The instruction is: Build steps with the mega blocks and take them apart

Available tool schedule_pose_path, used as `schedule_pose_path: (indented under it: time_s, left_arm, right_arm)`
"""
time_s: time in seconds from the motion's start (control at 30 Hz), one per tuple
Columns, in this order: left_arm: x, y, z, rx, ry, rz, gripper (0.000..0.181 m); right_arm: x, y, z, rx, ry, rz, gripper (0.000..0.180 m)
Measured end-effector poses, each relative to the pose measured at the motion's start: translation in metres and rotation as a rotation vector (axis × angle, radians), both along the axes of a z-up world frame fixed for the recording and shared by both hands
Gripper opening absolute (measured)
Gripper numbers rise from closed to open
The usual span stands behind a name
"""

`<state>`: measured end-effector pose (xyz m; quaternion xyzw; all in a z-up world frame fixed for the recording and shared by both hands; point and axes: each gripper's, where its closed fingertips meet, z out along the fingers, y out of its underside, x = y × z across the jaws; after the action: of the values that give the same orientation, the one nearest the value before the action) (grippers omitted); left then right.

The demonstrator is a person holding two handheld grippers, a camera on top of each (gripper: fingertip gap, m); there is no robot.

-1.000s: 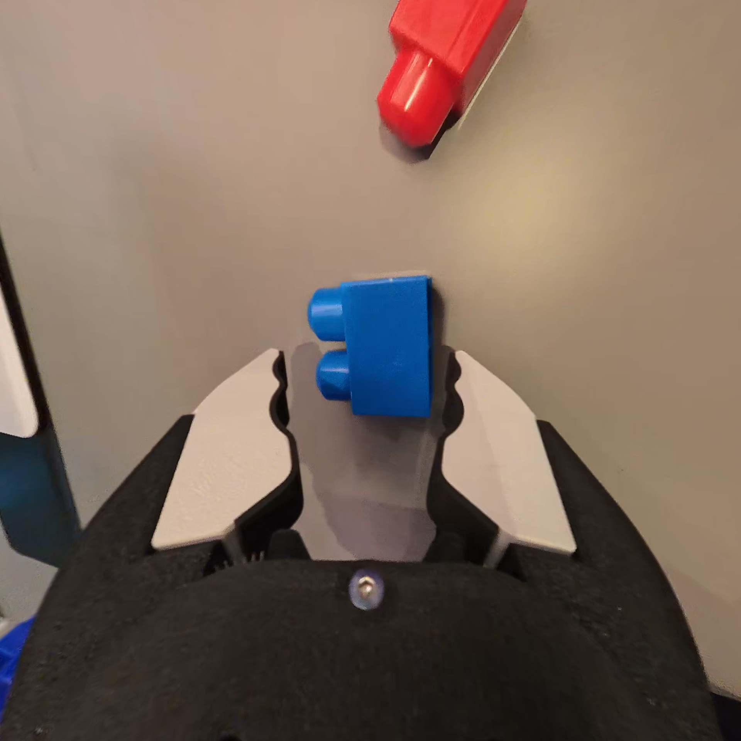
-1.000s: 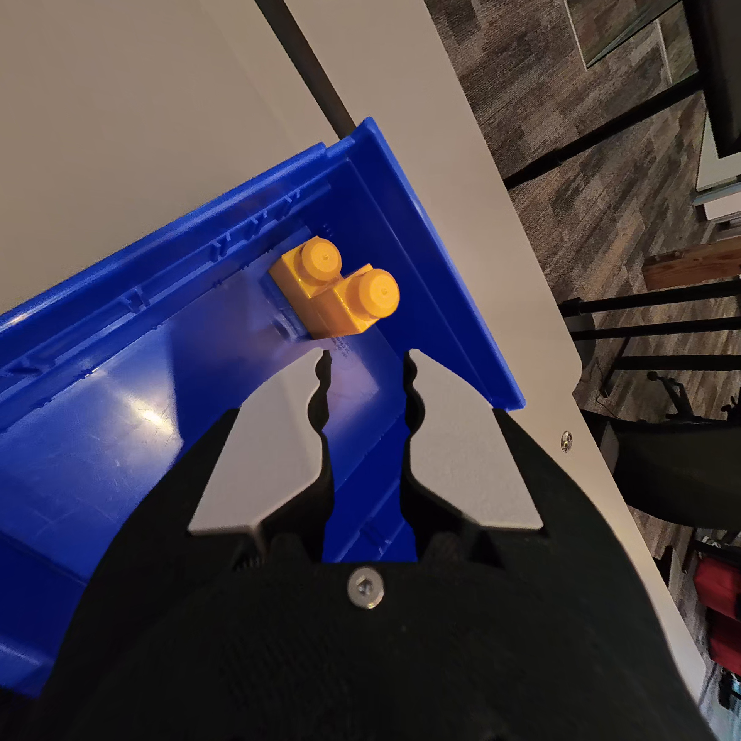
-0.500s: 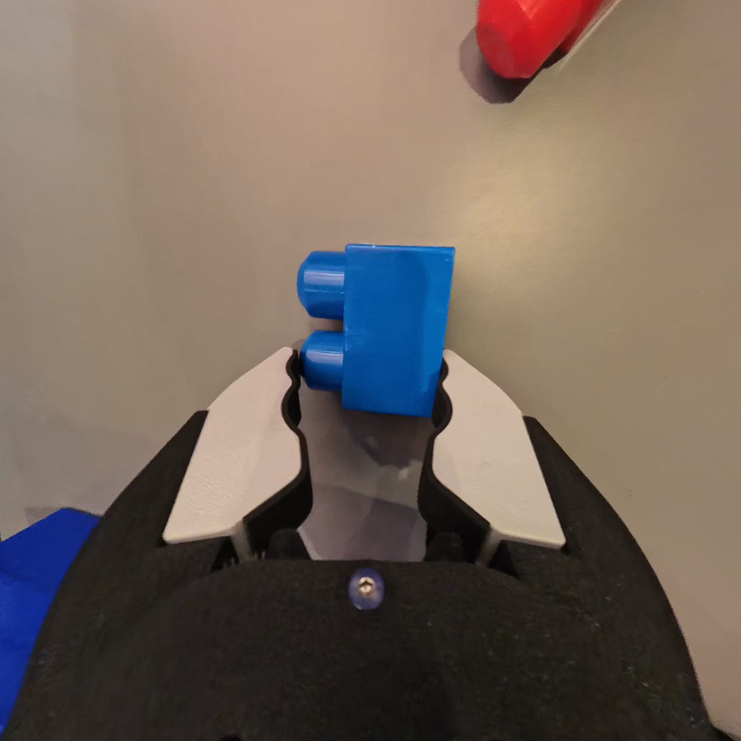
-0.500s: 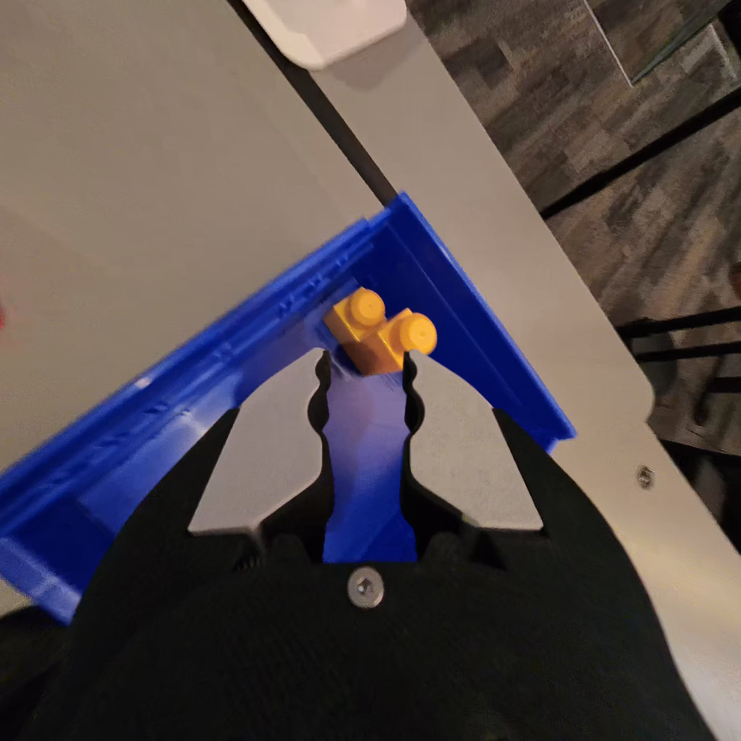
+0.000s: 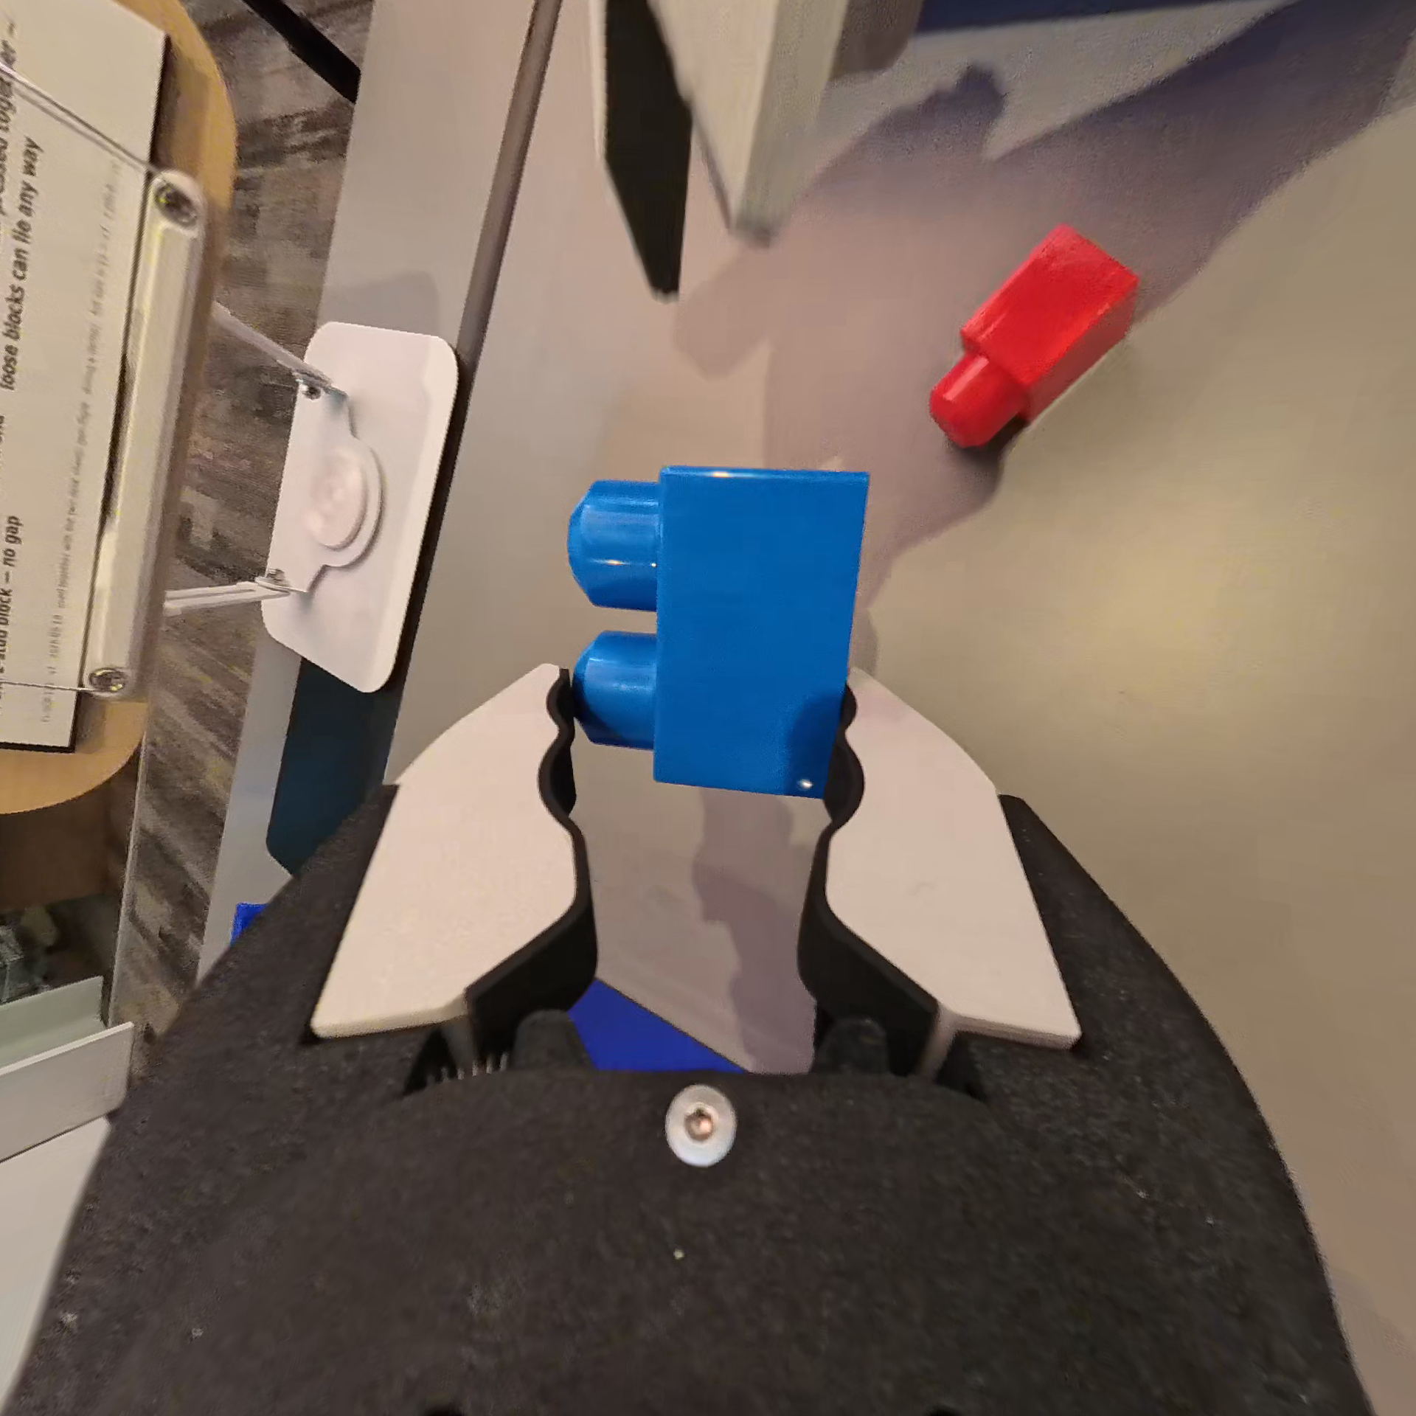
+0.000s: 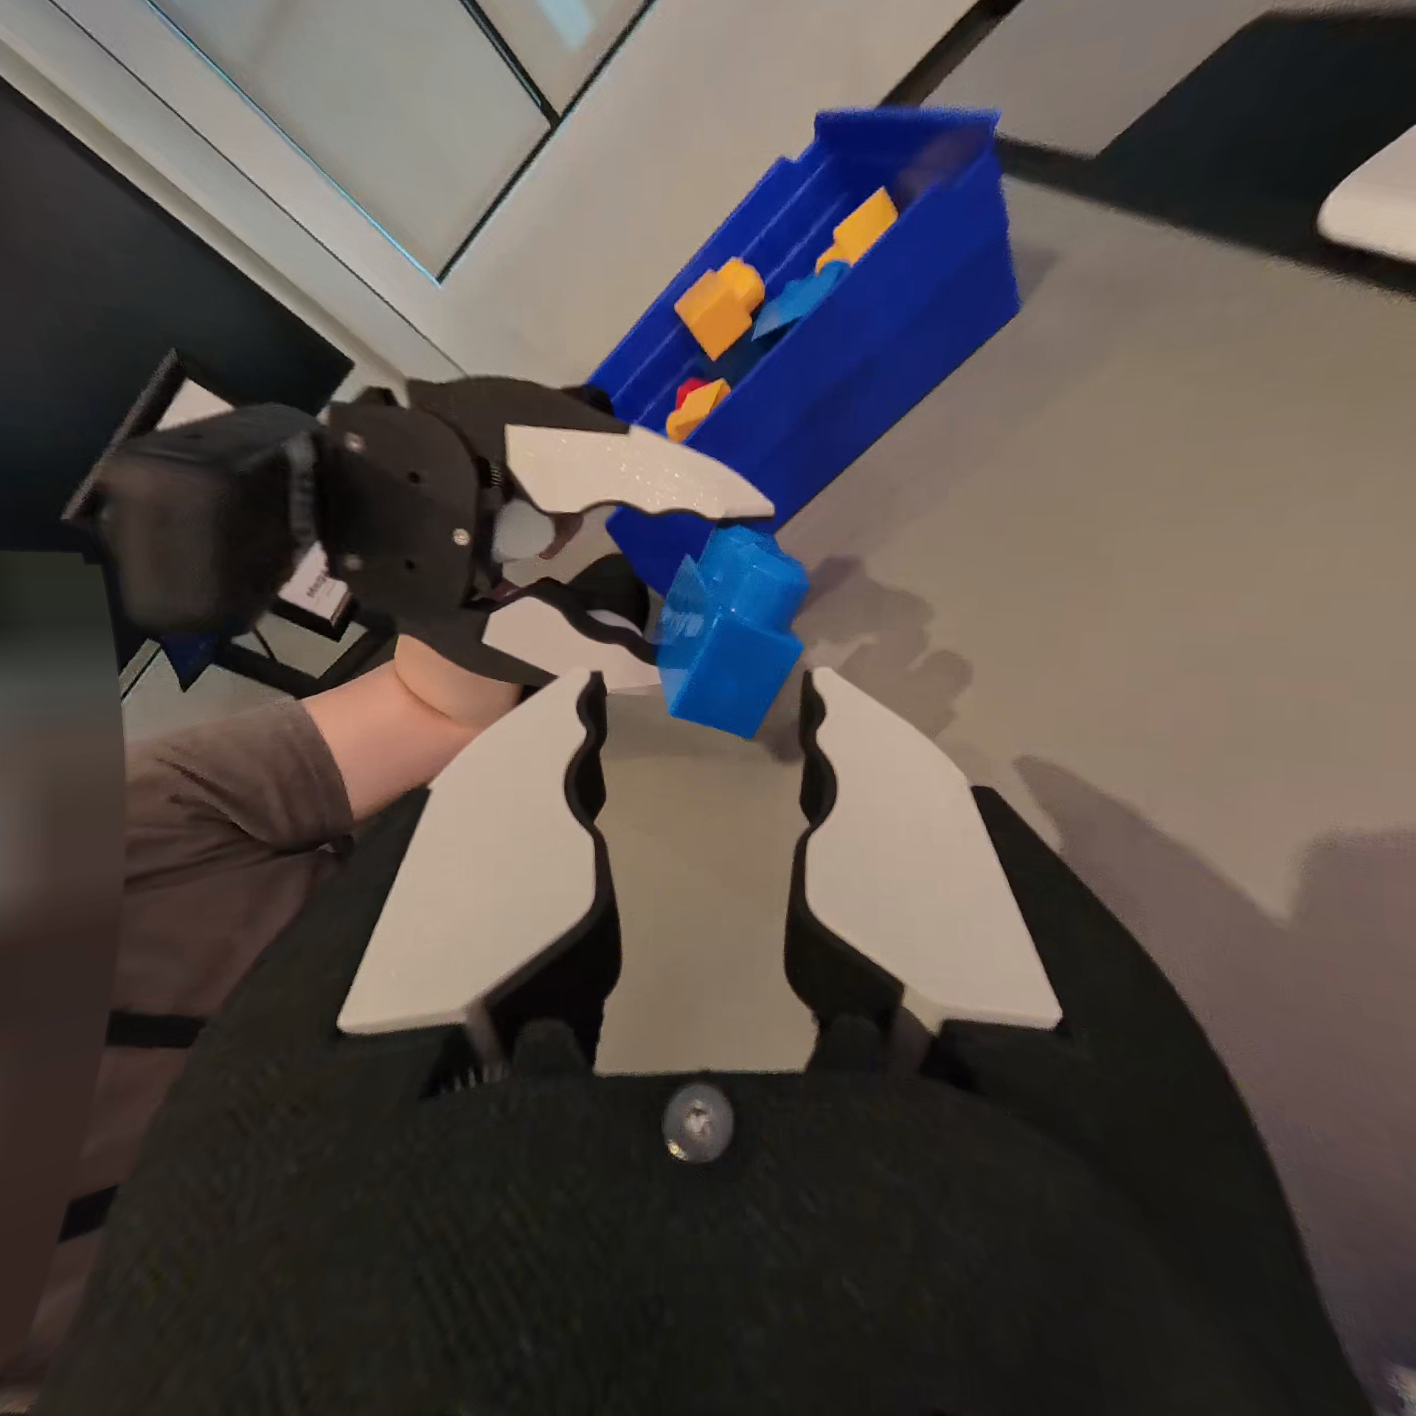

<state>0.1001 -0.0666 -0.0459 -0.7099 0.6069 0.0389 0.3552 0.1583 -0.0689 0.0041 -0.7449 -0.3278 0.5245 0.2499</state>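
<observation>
Signage first: far left of the left tool, a printed sheet sits in a clear holder w/ metal standoffs, on a white base plate at the desk edge. It carries printed lines of text; wording not copied. No brand marks legible on any block.

Left tool is clamped on the blue block: left fingertip against the nearer stud, right fingertip against the block's flat underside. Block's long axis runs straight ahead, away from the tool; both studs point left. Most of the block sticks out past the fingertips, lifted off the desk. Ahead and to the right of it, well apart, a red block lies on its side on the desk, stud aimed down-left toward the tool.

Right wrist view, l to r: a person's hand and brown sleeve hold the left tool, which comes in from the left w/ the blue block in its tips, just ahead of the right tool. Right tool's fingers are apart w/ nothing between them; the block hangs just beyond and between its tips, not touched as far as I can tell. Ahead, farther off, a blue bin stands on the desk, holding orange blocks plus blue and red pieces, blurred.
</observation>
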Motion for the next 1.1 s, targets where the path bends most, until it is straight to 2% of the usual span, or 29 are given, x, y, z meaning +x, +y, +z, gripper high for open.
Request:
schedule_pose_path:
  time_s: [0.23, 0.37, 0.5, 0.6, 0.73, 0.83, 0.93, 1.1]
  left_arm:
    - [0.009, -0.007, 0.001, 0.038, 0.031, -0.026, 0.064]
    - [0.009, -0.006, -0.002, 0.051, 0.054, -0.027, 0.064]
    - [0.009, -0.002, 0.007, 0.111, 0.023, -0.017, 0.066]
    - [0.009, -0.007, 0.024, 0.019, -0.130, -0.001, 0.077]
    - [0.016, -0.014, 0.062, -0.187, -0.535, -0.007, 0.080]
    - [0.019, -0.016, 0.079, -0.348, -0.766, -0.027, 0.066]
    - [0.026, -0.022, 0.087, -0.501, -0.916, -0.078, 0.054]
    - [0.036, -0.036, 0.094, -0.645, -1.024, -0.178, 0.037]
  right_arm:
    - [-0.025, -0.013, -0.031, -0.143, -0.035, 0.063, 0.054]
    - [-0.030, -0.018, -0.044, -0.213, -0.039, 0.122, 0.040]
    - [-0.031, -0.014, -0.039, -0.193, 0.013, 0.124, 0.038]
    - [-0.026, -0.007, -0.027, -0.136, 0.062, 0.096, 0.037]
    - [-0.018, 0.000, 0.007, 0.022, 0.195, 0.085, 0.037]
    - [-0.017, -0.006, 0.027, 0.166, 0.254, 0.100, 0.037]
    - [-0.021, -0.018, 0.043, 0.270, 0.313, 0.130, 0.037]
    - [-0.025, -0.027, 0.048, 0.329, 0.328, 0.152, 0.037]
